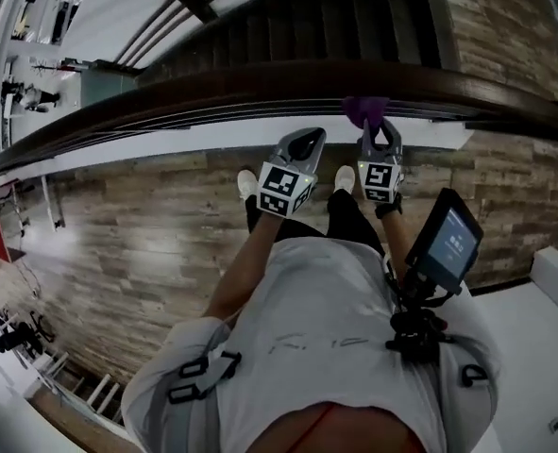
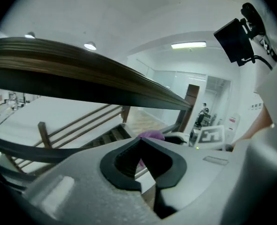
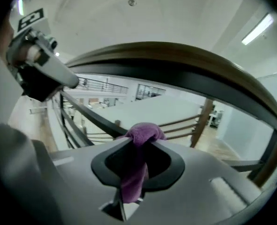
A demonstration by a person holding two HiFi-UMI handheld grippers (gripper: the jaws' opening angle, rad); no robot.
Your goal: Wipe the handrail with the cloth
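2 shut tongs by the dark handrail (image 1: pixel 260 88): right tongs (image 3: pixel 139 138) on a bunched purple cloth (image 3: pixel 133 172), left tongs (image 2: pixel 139 138) empty.

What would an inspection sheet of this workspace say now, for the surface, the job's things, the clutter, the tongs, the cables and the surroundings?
Surface: dark wooden handrail curves across the head view; wood-plank floor below it.
Job's things: purple cloth at the handrail's near edge; contact cannot be told.
Clutter: nothing seen.
Tongs: left tongs shut and empty, below the rail; right tongs shut on the cloth.
Cables: nothing seen.
Surroundings: stairs beyond the rail; a small screen mounted on the person's chest.
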